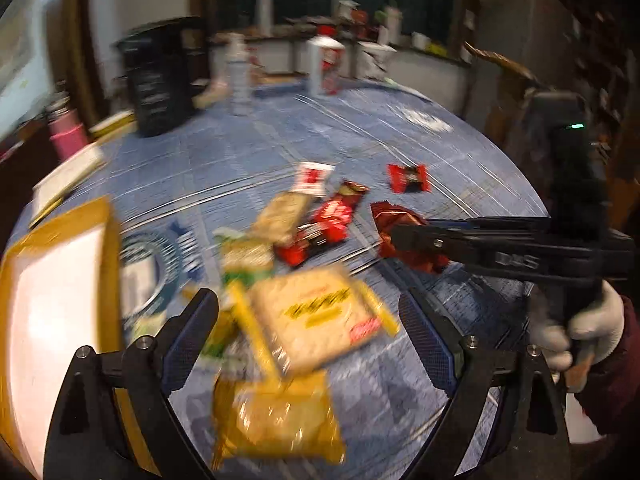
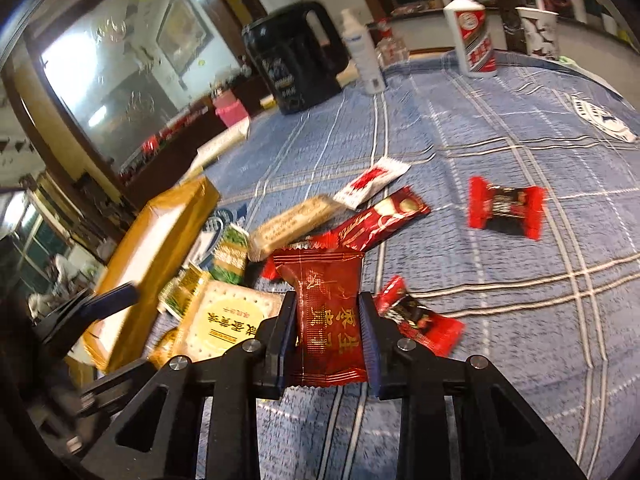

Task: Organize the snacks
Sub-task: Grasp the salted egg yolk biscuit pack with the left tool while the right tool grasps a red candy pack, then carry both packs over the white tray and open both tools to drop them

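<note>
Blue checked tabletop fills both views. At left sits the yellow box; snacks lie mid-frame. The left gripper, fingers apart, hovers over a cracker pack. The right gripper is clamped on a dark red packet, its long axis along the fingers; the box lies to its left.

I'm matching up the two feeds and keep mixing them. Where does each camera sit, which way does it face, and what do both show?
Left wrist: on the left gripper, angled down over the snack pile; its open fingers frame a cracker packet; the right gripper and a gloved hand show.
Right wrist: on the right gripper, angled down across the blue tablecloth; its fingers pinch a dark red packet.
Shared: that packet, the yellow box, the black jug.
</note>
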Available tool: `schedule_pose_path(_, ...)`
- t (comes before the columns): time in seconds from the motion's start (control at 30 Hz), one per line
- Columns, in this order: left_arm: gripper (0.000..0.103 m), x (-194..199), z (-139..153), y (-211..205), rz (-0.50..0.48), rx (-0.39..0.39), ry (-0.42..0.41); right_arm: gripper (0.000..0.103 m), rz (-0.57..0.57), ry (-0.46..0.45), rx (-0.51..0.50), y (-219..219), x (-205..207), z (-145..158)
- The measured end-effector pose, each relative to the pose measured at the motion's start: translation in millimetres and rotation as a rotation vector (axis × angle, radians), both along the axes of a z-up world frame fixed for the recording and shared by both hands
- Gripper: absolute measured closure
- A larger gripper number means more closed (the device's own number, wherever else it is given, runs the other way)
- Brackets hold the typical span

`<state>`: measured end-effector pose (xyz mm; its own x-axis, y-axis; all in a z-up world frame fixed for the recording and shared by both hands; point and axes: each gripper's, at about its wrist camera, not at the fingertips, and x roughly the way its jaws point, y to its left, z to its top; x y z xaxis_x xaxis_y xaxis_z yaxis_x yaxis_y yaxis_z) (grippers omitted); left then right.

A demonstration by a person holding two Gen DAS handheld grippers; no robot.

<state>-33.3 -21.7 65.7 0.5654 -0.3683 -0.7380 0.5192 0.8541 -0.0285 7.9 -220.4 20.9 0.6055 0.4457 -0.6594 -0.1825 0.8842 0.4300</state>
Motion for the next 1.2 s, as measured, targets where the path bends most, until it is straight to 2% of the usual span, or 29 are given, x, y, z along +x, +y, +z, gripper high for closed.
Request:
schedule_pose_path(0.1, 0.01, 27.2, -9.5, -16.5, -0.072, 0.031, 0.057, 0.073, -0.012, 0.003, 0.049, -15.2, -8.0, 3.9)
schedule_pose_path(0.2, 0.01, 47.7, -18.3, -20.6, -0.089, 0.044, 0.106, 0.073, -0.017, 0.012, 0.081, -26.6, -15.4, 4.2)
schedule_pose_path(0.27, 0.011, 59.8, -29.8, -19.2, -0.097, 0.043, 0.19, 0.073, -0.019, 0.014, 0.104, -31.0, -19.1, 4.2)
schedule_pose_path(0.33, 0.01, 55.3, -32.0, -18.3, -0.111, 0.055, 0.194, 0.073, -0.019, 0.014, 0.123, -33.3, -22.2, 3.5)
schedule_pose_path(0.43, 0.01, 39.1, -33.3, -17.4, -0.175, -0.012, 0.279, 0.073, -0.021, 0.004, 0.139, -36.9, -26.6, 5.0)
schedule_pose_path(0.5, 0.01, 22.8, -34.7, -23.8, -0.236, -0.025, 0.307, 0.073, -0.021, 0.003, 0.149, -38.3, -27.1, 4.4)
schedule_pose_path(0.63, 0.01, 3.3, -31.9, -39.5, -0.259, 0.011, 0.27, 0.073, -0.031, 0.0, 0.151, -43.0, -31.7, 3.4)
schedule_pose_path(0.73, 0.01, 2.6, -30.4, -52.1, -0.225, 0.072, 0.191, 0.073, -0.043, 0.006, 0.156, -46.5, -35.1, 1.5)
schedule_pose_path(0.83, 0.01, 9.3, -39.3, -60.1, -0.184, 0.113, 0.187, 0.073, -0.046, 0.008, 0.151, -47.0, -38.9, 1.1)
schedule_pose_path(0.93, 0.011, 10.7, -48.4, -64.3, -0.121, 0.191, 0.144, 0.073, -0.042, 0.002, 0.137, -45.5, -44.0, 4.2)
schedule_pose_path(0.97, 0.016, 10.9, -51.2, -65.6, -0.1, 0.209, 0.133, 0.073, -0.041, -0.003, 0.13, -44.8, -45.5, 5.5)
schedule_pose_path(1.0, 0.034, 10.9, -51.5, -64.2, -0.095, 0.199, 0.14, 0.073, -0.038, -0.008, 0.124, -44.0, -47.2, 7.1)
schedule_pose_path(1.07, 0.034, 10.2, -49.9, -58.7, -0.082, 0.152, 0.168, 0.073, -0.033, -0.017, 0.116, -41.9, -50.2, 9.9)
schedule_pose_path(1.2, 0.034, 3.4, -41.7, -47.3, -0.034, 0.092, 0.153, 0.073, -0.018, -0.026, 0.107, -34.0, -53.9, 15.8)
